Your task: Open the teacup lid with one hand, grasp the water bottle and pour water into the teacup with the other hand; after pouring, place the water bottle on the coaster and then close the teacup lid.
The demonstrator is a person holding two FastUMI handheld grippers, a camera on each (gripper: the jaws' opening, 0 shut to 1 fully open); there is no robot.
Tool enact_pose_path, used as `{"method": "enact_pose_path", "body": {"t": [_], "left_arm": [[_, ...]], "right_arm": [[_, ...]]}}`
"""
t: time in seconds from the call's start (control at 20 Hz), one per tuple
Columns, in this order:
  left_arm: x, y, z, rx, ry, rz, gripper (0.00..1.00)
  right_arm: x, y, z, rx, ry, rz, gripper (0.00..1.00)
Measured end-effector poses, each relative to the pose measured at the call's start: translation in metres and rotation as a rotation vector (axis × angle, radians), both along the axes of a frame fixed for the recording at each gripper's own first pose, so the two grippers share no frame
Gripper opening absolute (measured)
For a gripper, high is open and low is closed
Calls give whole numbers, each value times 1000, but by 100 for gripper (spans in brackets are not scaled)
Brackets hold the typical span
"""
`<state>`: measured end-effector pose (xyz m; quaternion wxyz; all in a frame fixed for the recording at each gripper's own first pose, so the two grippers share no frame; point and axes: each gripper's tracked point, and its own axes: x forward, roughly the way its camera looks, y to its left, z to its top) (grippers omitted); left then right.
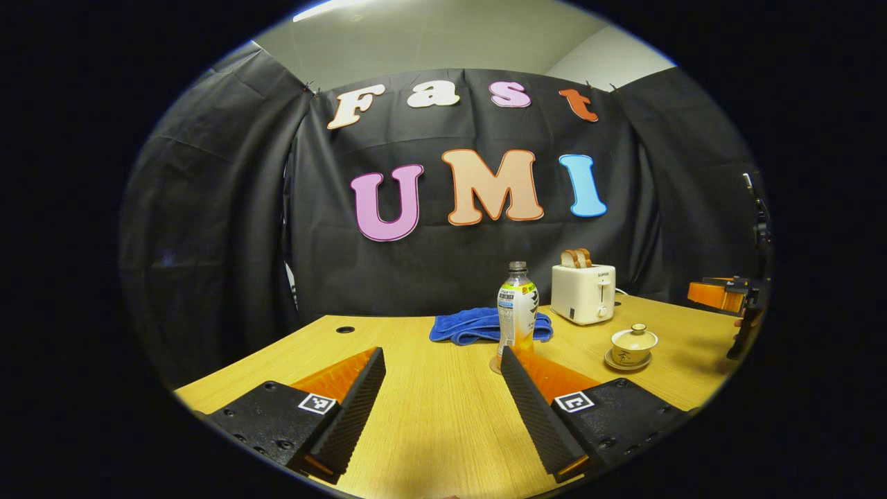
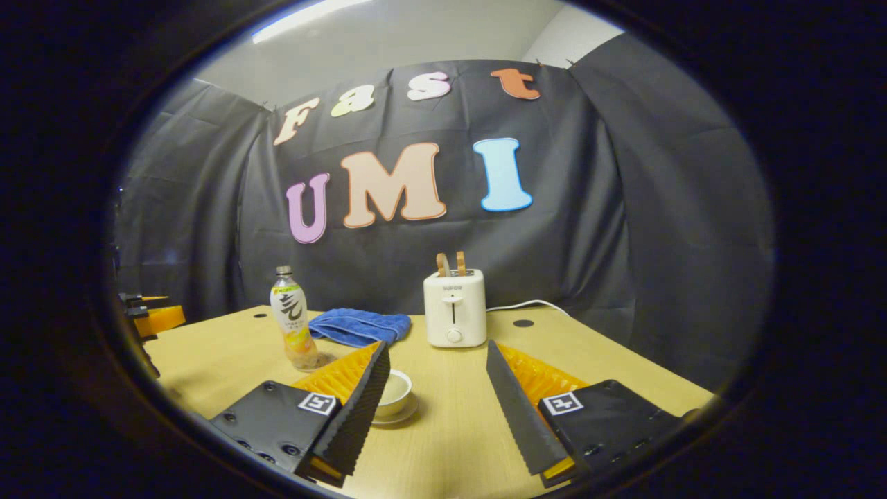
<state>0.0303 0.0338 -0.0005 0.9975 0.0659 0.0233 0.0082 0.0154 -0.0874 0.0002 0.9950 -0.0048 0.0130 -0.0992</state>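
Note:
A clear water bottle [image 1: 516, 312] with a dark cap and orange drink low inside stands upright mid-table, on what looks like a clear round coaster [image 1: 494, 365]. My left gripper [image 1: 443, 353] is open and short of the bottle, which rises just past its right finger. The cream teacup [image 1: 633, 344] sits on a saucer to the right with its lid on. In the right gripper view my right gripper [image 2: 438, 346] is open. There the teacup [image 2: 396, 389] lies partly behind its left finger, and the bottle [image 2: 293, 326] stands farther left.
A white toaster [image 1: 583, 292] with bread slices stands at the back beside a folded blue towel [image 1: 478, 326]. The other gripper's orange and black body [image 1: 734, 298] shows at the table's right edge. The wooden table [image 1: 429, 416] runs under both grippers.

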Motion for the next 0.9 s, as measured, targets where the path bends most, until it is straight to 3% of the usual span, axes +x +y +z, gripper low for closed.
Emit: {"method": "enact_pose_path", "body": {"t": [0.55,0.65,0.7,0.9], "left_arm": [[0,-9,3,20,-7,-17,98],[-1,-12,4,24,-10,-24,98],[-1,-12,5,24,-10,-27,98],[-2,-13,4,28,-9,-28,98]], "right_arm": [[-13,-2,7,-25,-12,-7,89],[-12,-2,6,-24,-11,-4,94],[-12,1,5,-19,-10,2,89],[-12,6,5,-20,-8,14,89]]}}
